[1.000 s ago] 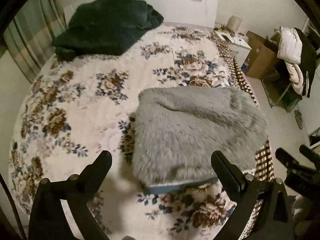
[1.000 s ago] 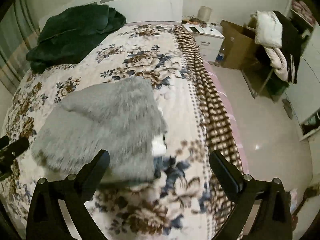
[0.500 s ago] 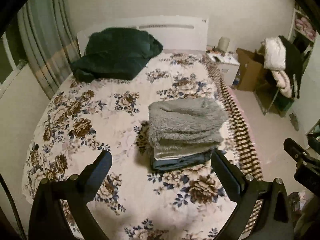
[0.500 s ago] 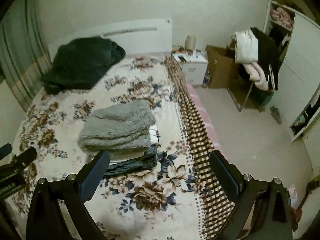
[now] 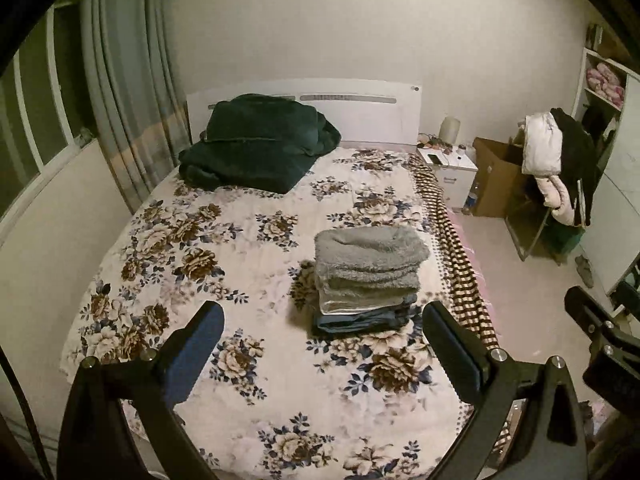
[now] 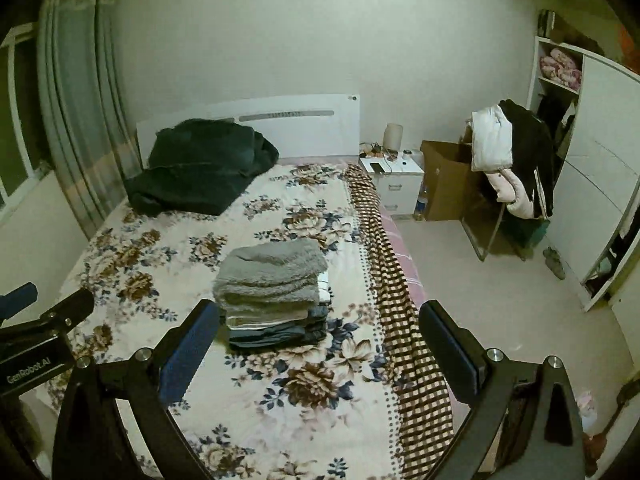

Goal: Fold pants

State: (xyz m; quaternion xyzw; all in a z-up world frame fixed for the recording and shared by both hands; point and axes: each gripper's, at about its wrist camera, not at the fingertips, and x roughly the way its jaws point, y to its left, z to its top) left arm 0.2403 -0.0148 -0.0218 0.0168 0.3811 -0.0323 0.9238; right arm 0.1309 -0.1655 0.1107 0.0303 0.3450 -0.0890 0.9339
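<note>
Pants [image 5: 370, 258], fluffy grey, folded neatly atop clothes stack [image 5: 364, 312] on bed [image 5: 200, 248]

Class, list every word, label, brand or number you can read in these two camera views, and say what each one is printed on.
"GenRobot.AI": white lettering on the black body of the left gripper, seen in the right wrist view.

Too small to read: the round mark at the top right corner of the white headboard.

No other readable text shows on the floral bedspread, the folded stack or the cardboard box.
</note>
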